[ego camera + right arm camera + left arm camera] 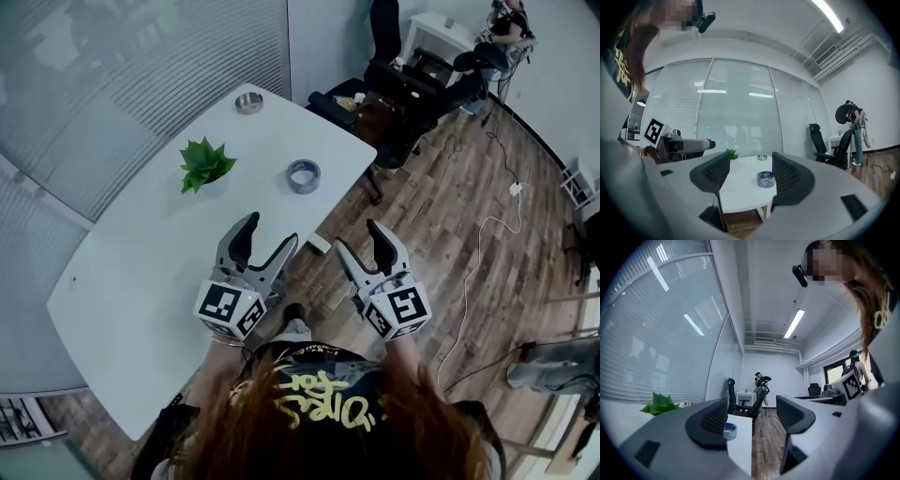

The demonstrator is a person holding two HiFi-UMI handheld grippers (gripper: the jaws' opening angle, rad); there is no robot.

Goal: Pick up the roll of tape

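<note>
The roll of tape (pixel 303 175) lies flat on the white worktop (pixel 141 253), towards its far right edge. Both the left gripper (pixel 266 246) and right gripper (pixel 361 245) are wide open and empty. It looks light and stiff; gripping across its rim should suit.

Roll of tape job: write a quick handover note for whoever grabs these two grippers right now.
Left gripper: open, empty, over the near edge of the white table.
Right gripper: open, empty, over the floor just off that edge.
Roll of tape: lying flat on the table near its right edge, ahead of both grippers, untouched.
Done: nothing picked up yet.
Left: reach the tape, close on it, lift.
</note>
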